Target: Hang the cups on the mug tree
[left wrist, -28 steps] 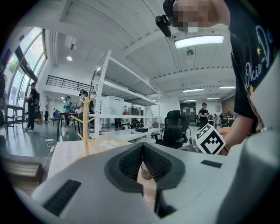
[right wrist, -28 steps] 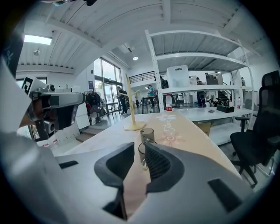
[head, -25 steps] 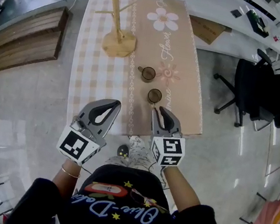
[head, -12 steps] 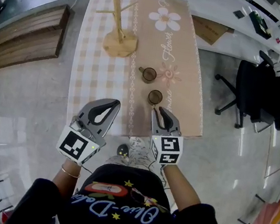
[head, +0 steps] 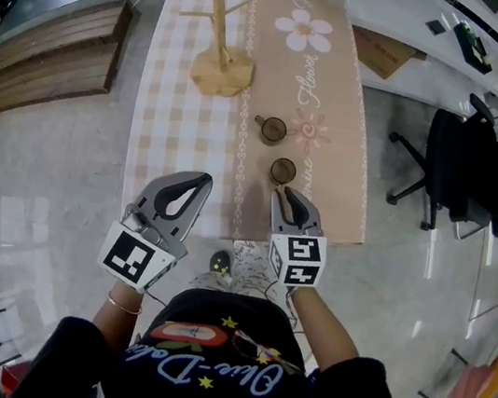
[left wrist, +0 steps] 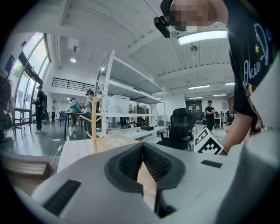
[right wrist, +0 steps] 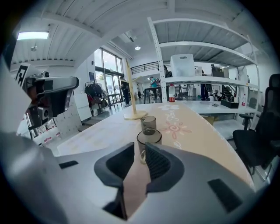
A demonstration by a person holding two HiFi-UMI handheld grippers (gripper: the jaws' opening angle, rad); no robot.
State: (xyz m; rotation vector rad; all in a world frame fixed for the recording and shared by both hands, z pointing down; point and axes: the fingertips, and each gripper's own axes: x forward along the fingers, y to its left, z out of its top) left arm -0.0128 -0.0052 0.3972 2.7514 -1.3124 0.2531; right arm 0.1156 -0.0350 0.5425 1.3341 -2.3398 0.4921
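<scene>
A wooden mug tree (head: 222, 59) stands at the far end of the cloth-covered table (head: 167, 123). Two dark glass cups sit on the table's right half, the near one (head: 283, 171) and the far one (head: 270, 129). My right gripper (head: 285, 195) hovers over the table's near edge just short of the near cup (right wrist: 149, 137); its jaws stand slightly open with nothing between them (right wrist: 140, 149). The far cup (right wrist: 148, 122) and the tree (right wrist: 131, 92) stand behind. My left gripper (head: 200, 180) is shut and empty (left wrist: 142, 146), pointing towards the tree (left wrist: 93, 124).
A wooden pallet (head: 45, 60) lies on the floor left of the table. An office chair (head: 452, 171) stands to the right, beside white desks (head: 419, 33). A cardboard box (head: 385, 54) sits by the table's far right corner. People stand far off in the left gripper view.
Almost nothing has changed. The head view has drifted a little, and both grippers stay at the table's near edge. The cups and the tree have not moved.
</scene>
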